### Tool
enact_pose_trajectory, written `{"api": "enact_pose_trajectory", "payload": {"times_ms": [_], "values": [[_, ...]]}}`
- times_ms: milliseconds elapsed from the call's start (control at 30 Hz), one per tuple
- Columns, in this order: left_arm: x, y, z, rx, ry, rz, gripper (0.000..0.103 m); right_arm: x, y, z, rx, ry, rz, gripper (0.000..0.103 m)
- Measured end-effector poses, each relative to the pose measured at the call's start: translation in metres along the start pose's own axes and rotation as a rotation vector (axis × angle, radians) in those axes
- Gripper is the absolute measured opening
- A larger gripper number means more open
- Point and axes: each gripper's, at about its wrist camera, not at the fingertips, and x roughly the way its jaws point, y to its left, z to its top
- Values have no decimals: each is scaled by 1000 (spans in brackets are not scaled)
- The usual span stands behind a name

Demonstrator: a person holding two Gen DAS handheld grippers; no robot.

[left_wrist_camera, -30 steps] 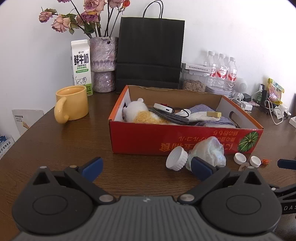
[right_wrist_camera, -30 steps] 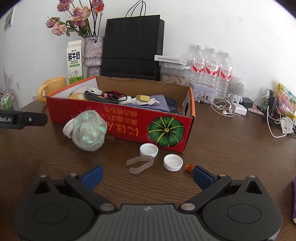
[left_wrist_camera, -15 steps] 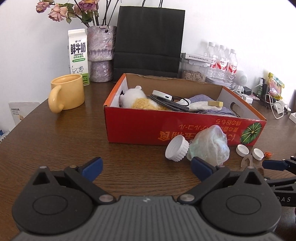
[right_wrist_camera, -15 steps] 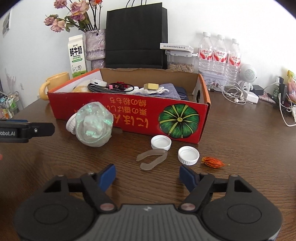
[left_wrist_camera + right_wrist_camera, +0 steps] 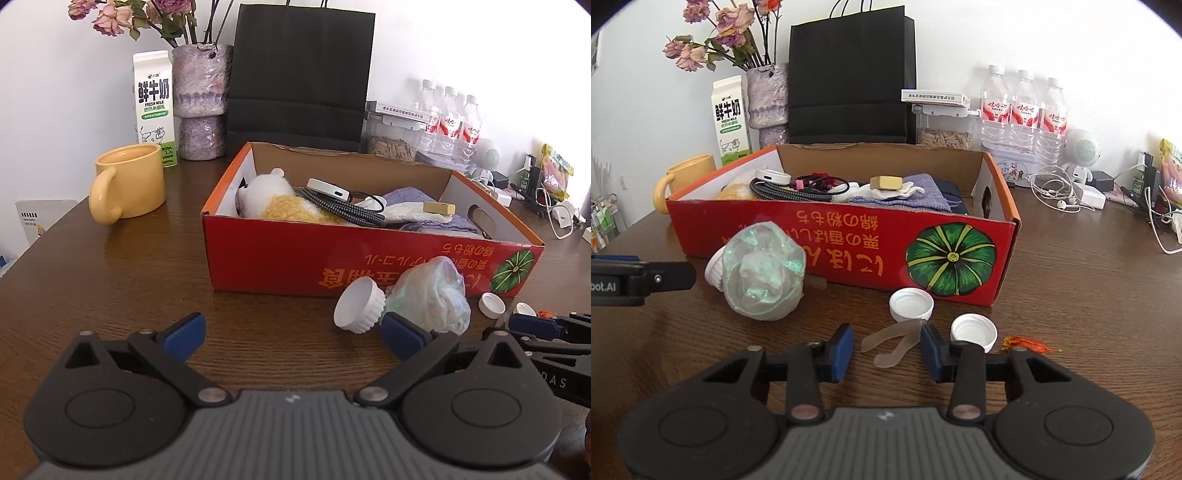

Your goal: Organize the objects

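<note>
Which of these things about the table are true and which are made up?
1. The yellow mug stands outside the red cardboard box. True.
2. The plush toy lies on the table beside the box. False: it lies inside the box.
3. The clear plastic tweezers lie between the fingers of the right gripper. True: its fingers have just been closing around them.
4. Both white bottle caps are in the box. False: they sit on the table in front of it.
5. The left gripper holds the crumpled plastic bag. False: its fingers are open and empty.
</note>
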Motion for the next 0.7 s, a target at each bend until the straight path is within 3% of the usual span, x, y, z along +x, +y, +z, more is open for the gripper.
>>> {"api": "enact_pose_trajectory", "payload": {"times_ms": [100,167,700], "values": [[3,-1,1,3,5,0,103,0,-1,0,1,-3,7,12],[5,-1,1,4,10,-1,103,-1,-1,0,3,-5,8,7],[20,-10,10,2,-9,-48,103,-14,10,-3,-46,-64,2,4]]}}
